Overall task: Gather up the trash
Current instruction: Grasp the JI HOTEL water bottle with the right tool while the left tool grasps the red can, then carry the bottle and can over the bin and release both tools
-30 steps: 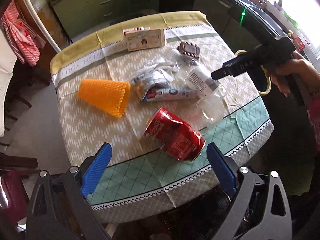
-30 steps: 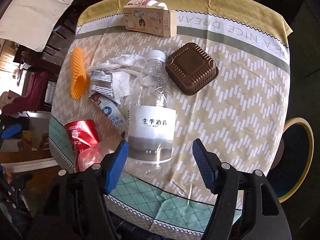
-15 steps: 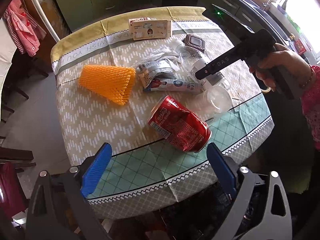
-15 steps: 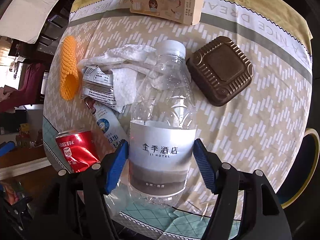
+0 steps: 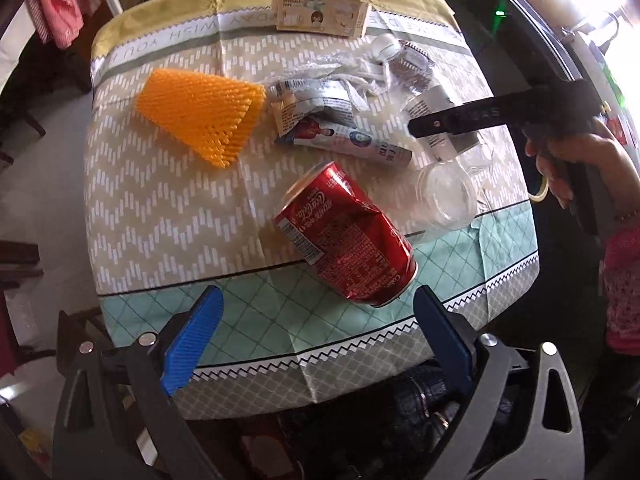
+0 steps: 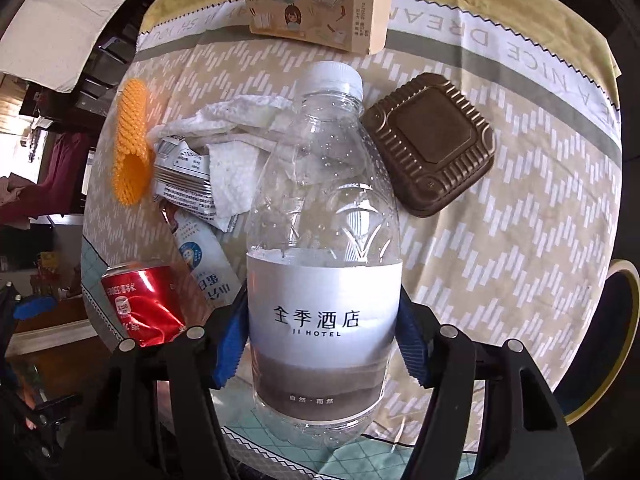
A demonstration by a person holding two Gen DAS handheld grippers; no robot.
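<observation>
A clear plastic water bottle (image 6: 324,248) with a white hotel label lies on the table. My right gripper (image 6: 320,340) has its blue pads against both sides of the label, shut on the bottle. The bottle's base also shows in the left wrist view (image 5: 446,200). A dented red cola can (image 5: 346,240) lies on its side near the front edge. My left gripper (image 5: 316,340) is open and empty, just short of the can, which also shows in the right wrist view (image 6: 144,300).
On the patterned tablecloth (image 5: 160,208) lie an orange foam net (image 5: 200,116), a crumpled tube and wrappers (image 5: 340,136), white tissue (image 6: 236,128), a brown plastic tray (image 6: 428,144) and a cardboard tape box (image 6: 316,16). A yellow-rimmed stool (image 6: 616,344) stands at the right.
My right gripper moved forward around the bottle and closed onto its label. My left gripper moved slightly closer to the can, still open.
</observation>
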